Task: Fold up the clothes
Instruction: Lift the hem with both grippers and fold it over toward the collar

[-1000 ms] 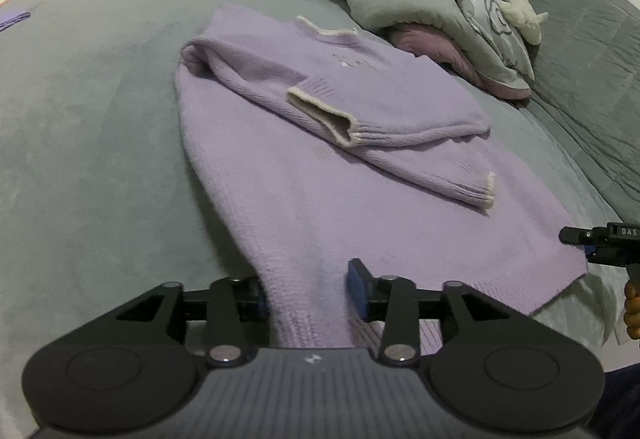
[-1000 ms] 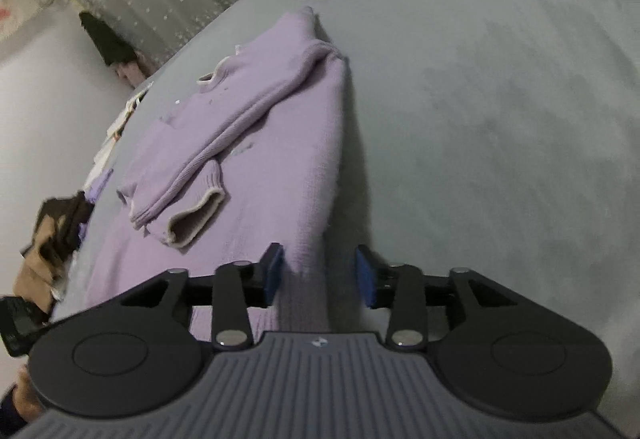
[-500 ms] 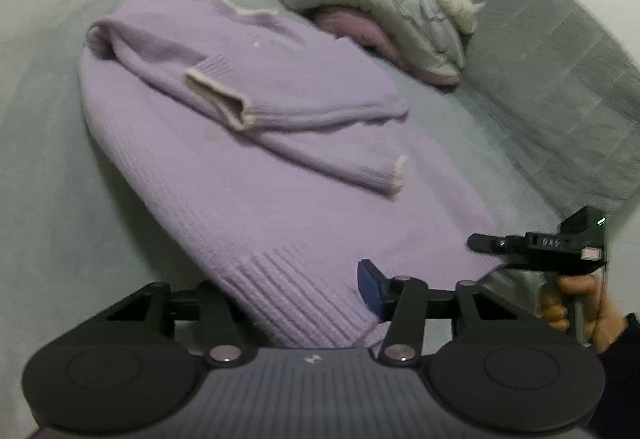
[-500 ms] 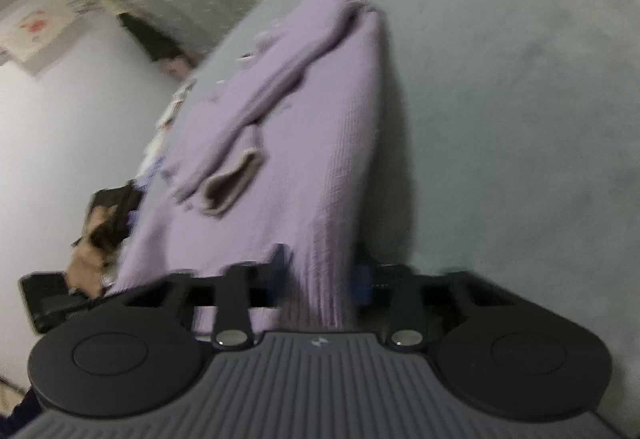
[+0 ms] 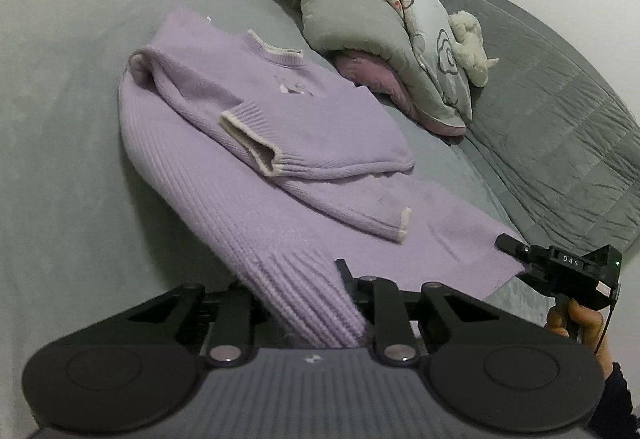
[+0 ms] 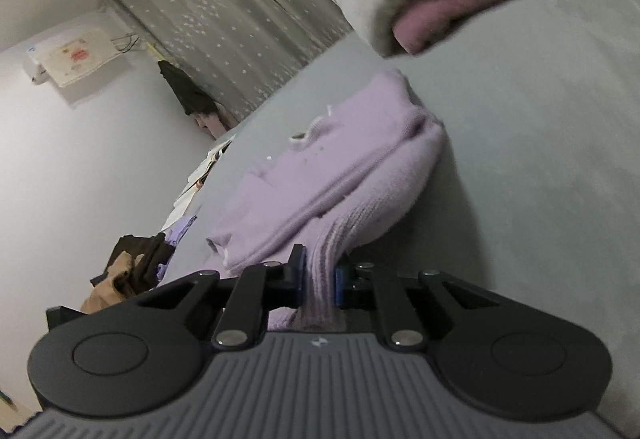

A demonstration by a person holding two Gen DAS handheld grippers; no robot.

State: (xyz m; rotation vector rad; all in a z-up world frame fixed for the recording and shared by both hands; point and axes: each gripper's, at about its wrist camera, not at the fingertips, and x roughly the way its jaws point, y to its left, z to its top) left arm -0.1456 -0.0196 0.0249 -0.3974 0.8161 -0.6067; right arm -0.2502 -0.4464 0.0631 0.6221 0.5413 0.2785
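A lilac knit sweater [image 5: 280, 143] lies on the grey bed [image 5: 60, 119], both sleeves folded across its chest. My left gripper [image 5: 296, 291] is shut on the near-left corner of the ribbed hem, which rises off the bed between the fingers. In the right wrist view, my right gripper [image 6: 319, 277] is shut on the other hem corner of the sweater [image 6: 360, 167], the ribbing pinched between its blue pads [image 6: 298, 275]. The left wrist view also shows the right gripper [image 5: 508, 243] at the sweater's far hem corner, held by a hand [image 5: 572, 319].
Grey and pink pillows [image 5: 360, 19] with a white plush toy [image 5: 472, 39] are piled beyond the sweater's collar. A quilted grey blanket [image 5: 560, 119] runs along the right. A heap of dark clothes [image 6: 132, 267] sits off the bed's edge by a curtain [image 6: 240, 19].
Both grippers were open at the hem a second ago. They have since shut on the two hem corners and raised them off the bed.
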